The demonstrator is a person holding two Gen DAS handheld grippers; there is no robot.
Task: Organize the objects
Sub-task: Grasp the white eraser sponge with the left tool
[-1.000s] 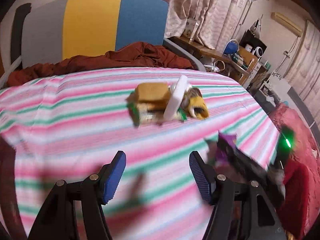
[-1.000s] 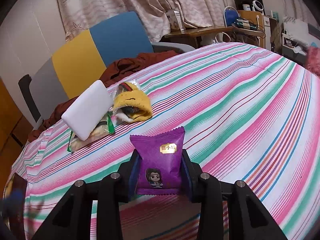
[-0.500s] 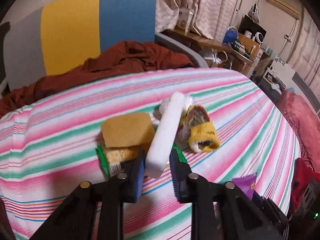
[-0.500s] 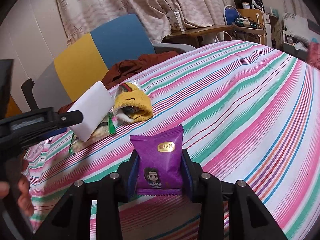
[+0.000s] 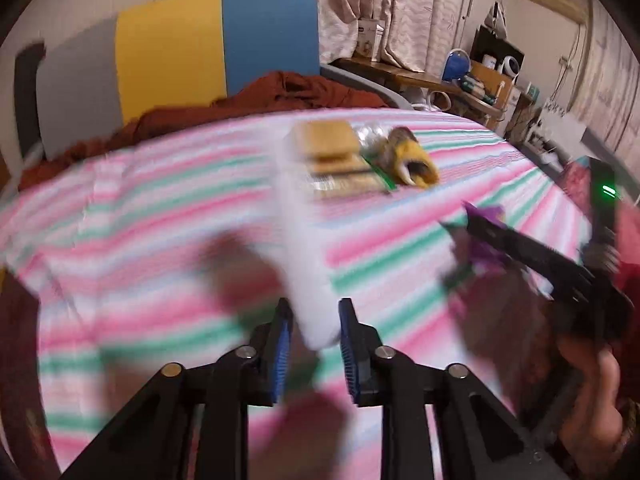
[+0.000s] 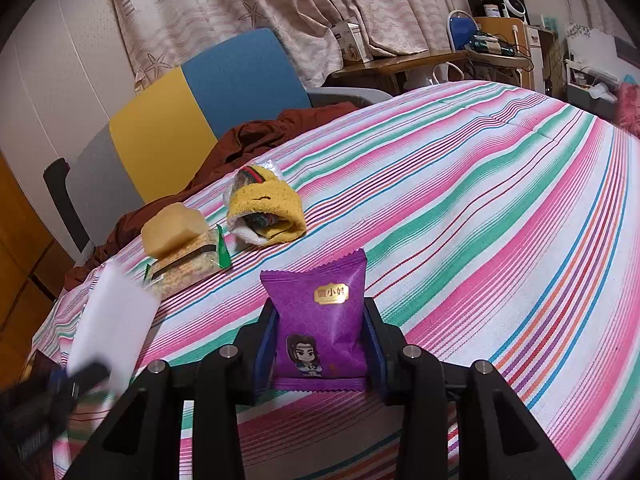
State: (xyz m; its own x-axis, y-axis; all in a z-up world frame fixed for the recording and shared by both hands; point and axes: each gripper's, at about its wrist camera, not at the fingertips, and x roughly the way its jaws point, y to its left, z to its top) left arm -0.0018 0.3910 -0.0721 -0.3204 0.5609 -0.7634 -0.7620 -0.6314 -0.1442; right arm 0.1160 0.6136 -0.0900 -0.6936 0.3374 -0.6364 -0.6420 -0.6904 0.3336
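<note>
Lengthwise, white block straight ahead from jaws

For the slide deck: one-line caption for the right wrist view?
Right gripper holds purple snack packet above striped cloth; left gripper carries white block.

Motion blur smears the white block and striped cloth; the brown cloth lies partly hidden.

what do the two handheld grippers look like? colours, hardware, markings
Both match: the left gripper and right gripper have black angular plastic frames with silver round screw heads and blue ribbed finger pads. A green indicator light glows on the right unit. No cables or sleeves visible.
</note>
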